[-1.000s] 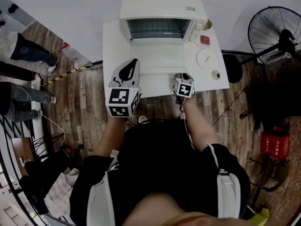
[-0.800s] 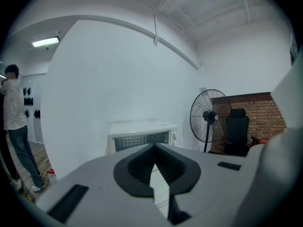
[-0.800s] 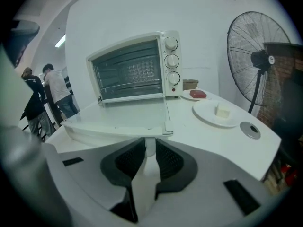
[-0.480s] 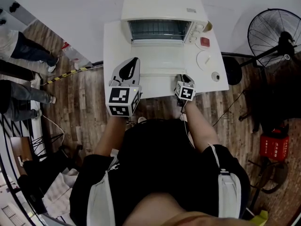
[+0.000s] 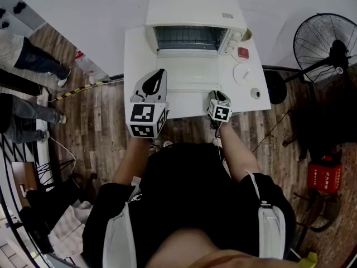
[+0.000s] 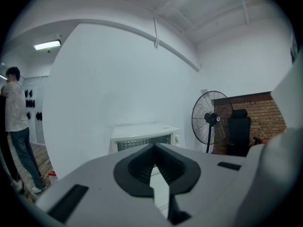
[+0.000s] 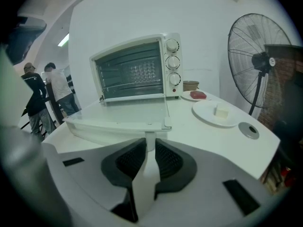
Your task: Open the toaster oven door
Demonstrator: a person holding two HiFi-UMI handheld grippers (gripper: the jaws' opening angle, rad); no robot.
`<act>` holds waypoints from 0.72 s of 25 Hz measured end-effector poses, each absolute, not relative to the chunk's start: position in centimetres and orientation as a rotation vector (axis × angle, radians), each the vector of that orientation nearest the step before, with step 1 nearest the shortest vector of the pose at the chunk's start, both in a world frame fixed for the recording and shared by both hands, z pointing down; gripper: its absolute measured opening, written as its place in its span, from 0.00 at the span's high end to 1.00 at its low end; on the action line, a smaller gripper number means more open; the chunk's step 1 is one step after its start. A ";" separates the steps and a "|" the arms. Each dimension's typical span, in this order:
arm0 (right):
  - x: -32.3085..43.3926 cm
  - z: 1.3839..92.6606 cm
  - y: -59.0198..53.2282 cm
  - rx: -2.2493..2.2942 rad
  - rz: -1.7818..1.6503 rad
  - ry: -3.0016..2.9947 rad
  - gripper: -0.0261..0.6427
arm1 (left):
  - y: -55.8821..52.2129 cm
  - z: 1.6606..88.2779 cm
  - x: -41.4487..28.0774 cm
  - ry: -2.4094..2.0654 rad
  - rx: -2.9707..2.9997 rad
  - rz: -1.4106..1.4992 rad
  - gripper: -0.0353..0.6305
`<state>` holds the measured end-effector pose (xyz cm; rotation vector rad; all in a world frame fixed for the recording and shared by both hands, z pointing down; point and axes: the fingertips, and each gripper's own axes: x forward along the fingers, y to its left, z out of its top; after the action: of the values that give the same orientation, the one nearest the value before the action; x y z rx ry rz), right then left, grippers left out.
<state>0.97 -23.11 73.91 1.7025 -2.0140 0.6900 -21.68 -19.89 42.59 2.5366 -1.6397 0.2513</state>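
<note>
The white toaster oven (image 5: pixel 195 7) stands at the back of the white table (image 5: pixel 136 54). Its door (image 5: pixel 189 74) lies folded down flat, with the rack visible inside. In the right gripper view the oven (image 7: pixel 135 70) faces me, and the door's front edge and handle (image 7: pixel 118 129) lie just past my right gripper (image 7: pixel 150 143). Its jaws have just been closing but a narrow gap remains, showing only white, and nothing is pinched. That right gripper (image 5: pixel 217 96) sits at the door's front right corner. My left gripper (image 5: pixel 160 73) hovers over the door's left side. In its own view the left gripper (image 6: pixel 154 148) is shut and empty.
Right of the oven are a plate with a white block (image 7: pixel 218 113), a small dish with a red piece (image 7: pixel 198 95) and a round metal disc (image 7: pixel 249 130). A standing fan (image 5: pixel 326 41) is at the right. People (image 5: pixel 22 60) stand at the left on the wooden floor.
</note>
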 end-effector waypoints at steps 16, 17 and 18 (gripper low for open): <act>1.5 67.5 -19.6 1.846 0.648 -2.168 0.88 | -20.1 43.5 -20.5 -1.582 2.556 0.265 0.93; 1.5 66.1 -19.6 1.863 0.616 -2.195 0.90 | -20.2 43.6 -20.3 -1.575 2.559 0.267 0.93; 1.5 64.5 -19.6 1.880 0.578 -2.222 0.93 | -20.2 43.7 -20.1 -1.567 2.564 0.269 0.93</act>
<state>1.54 -19.57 64.51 1.8803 -2.2225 0.5784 -20.11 -20.24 43.69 2.5635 -1.5675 0.2686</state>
